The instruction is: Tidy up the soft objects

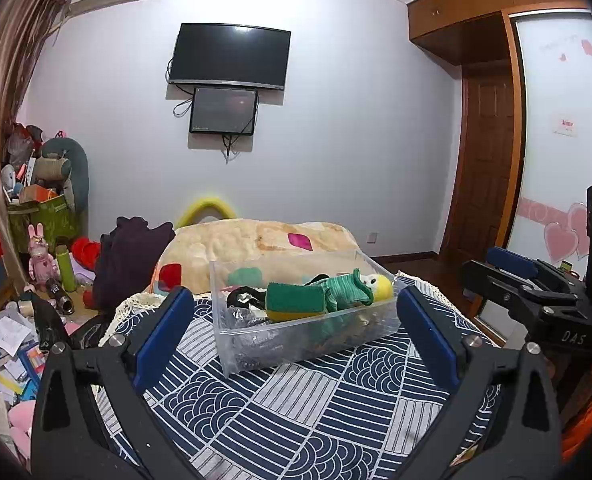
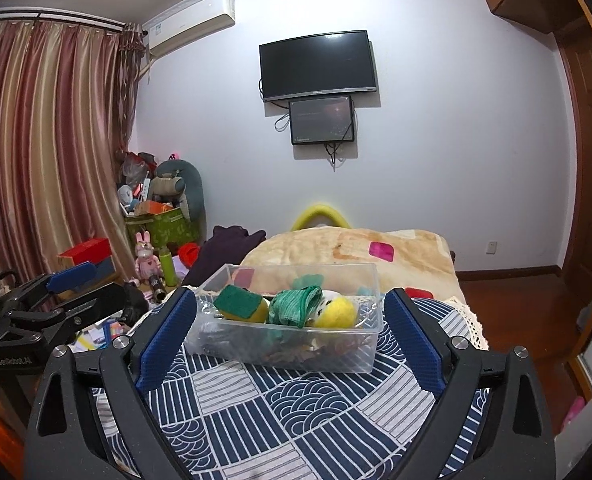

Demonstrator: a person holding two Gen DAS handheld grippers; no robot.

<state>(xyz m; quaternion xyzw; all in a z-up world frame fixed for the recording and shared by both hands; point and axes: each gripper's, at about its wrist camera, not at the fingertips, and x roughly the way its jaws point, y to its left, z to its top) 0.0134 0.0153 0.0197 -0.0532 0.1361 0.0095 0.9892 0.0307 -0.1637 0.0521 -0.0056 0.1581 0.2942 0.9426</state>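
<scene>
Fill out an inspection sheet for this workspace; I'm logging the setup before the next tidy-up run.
Surface: navy patterned cloth, lace-edged.
Job's things: clear bin holding sponge, green cloth, yellow plush.
Clutter: floor pile of papers; pink rabbit toy; toy-filled green box.
Grippers: left gripper and right gripper open, empty.
Cables: loose wires under the wall screens.
Surroundings: curtains, blanket.
</scene>
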